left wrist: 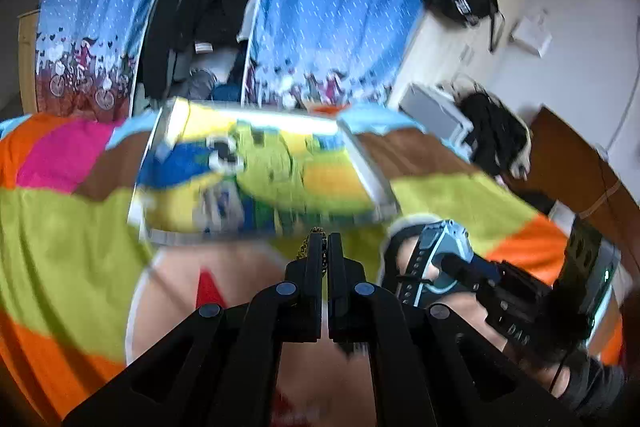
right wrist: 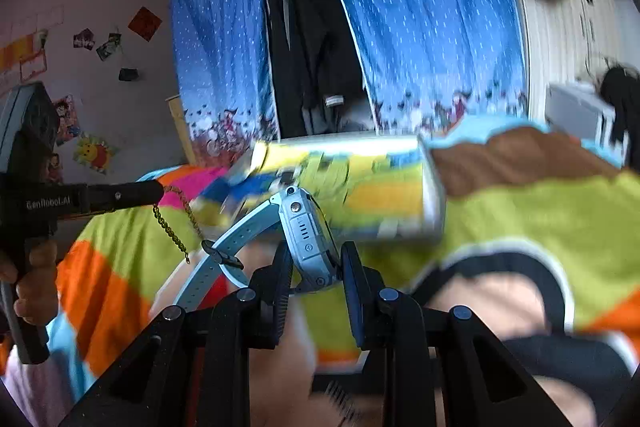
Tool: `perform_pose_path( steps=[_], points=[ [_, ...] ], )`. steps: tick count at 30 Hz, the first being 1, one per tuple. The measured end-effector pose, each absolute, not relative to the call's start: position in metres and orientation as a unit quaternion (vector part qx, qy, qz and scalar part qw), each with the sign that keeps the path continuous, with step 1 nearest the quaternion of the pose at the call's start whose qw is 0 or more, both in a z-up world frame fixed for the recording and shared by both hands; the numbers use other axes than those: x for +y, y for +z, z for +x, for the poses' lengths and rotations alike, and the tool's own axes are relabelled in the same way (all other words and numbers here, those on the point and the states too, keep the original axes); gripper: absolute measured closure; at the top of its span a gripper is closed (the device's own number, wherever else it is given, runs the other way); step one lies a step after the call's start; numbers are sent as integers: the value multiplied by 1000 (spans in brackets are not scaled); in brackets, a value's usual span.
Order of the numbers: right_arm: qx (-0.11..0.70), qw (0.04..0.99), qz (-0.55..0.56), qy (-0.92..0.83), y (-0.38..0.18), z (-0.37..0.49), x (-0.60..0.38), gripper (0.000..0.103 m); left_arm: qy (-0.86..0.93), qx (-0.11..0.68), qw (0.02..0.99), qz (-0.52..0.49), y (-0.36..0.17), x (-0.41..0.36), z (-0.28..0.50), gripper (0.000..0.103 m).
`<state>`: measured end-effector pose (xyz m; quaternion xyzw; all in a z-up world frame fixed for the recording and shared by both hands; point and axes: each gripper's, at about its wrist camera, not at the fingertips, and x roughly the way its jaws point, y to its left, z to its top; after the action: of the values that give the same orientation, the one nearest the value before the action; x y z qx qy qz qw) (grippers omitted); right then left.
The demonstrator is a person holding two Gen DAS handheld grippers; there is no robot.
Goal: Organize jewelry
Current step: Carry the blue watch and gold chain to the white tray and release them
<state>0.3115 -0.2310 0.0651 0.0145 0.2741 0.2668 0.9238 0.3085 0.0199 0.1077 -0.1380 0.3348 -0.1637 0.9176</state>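
Right gripper (right wrist: pixel 316 267) clamps the blue watch (right wrist: pixel 306 231) by its case; left gripper (left wrist: pixel 324 239) pinches the gold chain (right wrist: pixel 172 227), dangling. Both pieces ride above the bedspread (left wrist: pixel 60 227), short of the colourful box (left wrist: pixel 256 171). Nothing stowed yet, I'd judge.

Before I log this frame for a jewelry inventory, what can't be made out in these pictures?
- Box: its cartoon print is motion-blurred in both wrist views; whether anything lies on it cannot be told.
- Gold chain: in the left wrist view the left gripper hides nearly all of it.
- Blue watch: its face is turned away in the right gripper.
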Motion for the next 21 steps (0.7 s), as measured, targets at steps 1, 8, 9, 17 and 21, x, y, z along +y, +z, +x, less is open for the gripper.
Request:
perform_pose_path(
  steps=[1,8,9,17,21],
  points=[
    [271,925,13,265,67,324,-227,80,-159,330,919,-143,109,21,321,103],
    [283,927,34,244,55,404,-215,80,-135,325,919,-178,95,28,402,103],
    [289,926,36,239,48,412,-214,80,-134,329,917,-179,90,28,410,103],
    [329,920,51,205,-3,445,-219,80,-131,368,906,-163,44,20,445,103],
    [333,923,33,189,-13,446,-215,79,-128,386,900,-158,24,17,454,103]
  ],
)
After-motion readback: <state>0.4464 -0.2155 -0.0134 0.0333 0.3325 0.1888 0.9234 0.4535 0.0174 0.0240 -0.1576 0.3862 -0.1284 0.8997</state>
